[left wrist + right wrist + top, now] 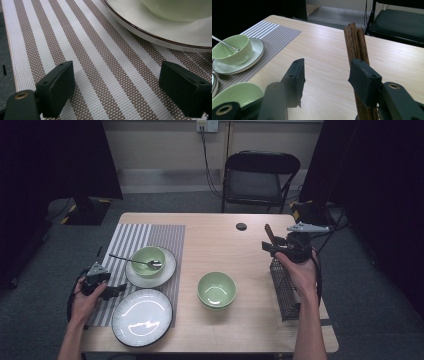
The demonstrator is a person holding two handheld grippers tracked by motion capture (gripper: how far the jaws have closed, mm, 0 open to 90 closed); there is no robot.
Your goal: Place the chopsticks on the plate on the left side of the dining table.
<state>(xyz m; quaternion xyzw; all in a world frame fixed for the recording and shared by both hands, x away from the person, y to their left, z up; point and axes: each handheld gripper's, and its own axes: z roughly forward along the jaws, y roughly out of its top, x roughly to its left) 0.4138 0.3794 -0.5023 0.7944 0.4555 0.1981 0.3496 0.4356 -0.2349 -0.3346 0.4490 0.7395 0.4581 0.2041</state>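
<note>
hovering with jaws parted, the right gripper [325, 75] has the brown wooden chopsticks [355, 42] upright against its right jaw's inner side; stiff, light and likely slippery, they seem best pinched mid-shaft, while the left gripper [117, 87] gapes empty.

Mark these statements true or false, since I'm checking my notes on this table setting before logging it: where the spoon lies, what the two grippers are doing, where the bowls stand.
1. A metal spoon lies in the pale green bowl on the white plate. True.
2. The right gripper is clamped on the brown wooden chopsticks. False: its jaws stand open, and the sticks rise just behind one jaw.
3. The left gripper hovers open over the striped woven placemat. True.
4. The second pale green bowl stands on the placemat. False: it stands on the bare wooden table.
5. The empty white plate holds a fork. False: nothing lies on it.
</note>
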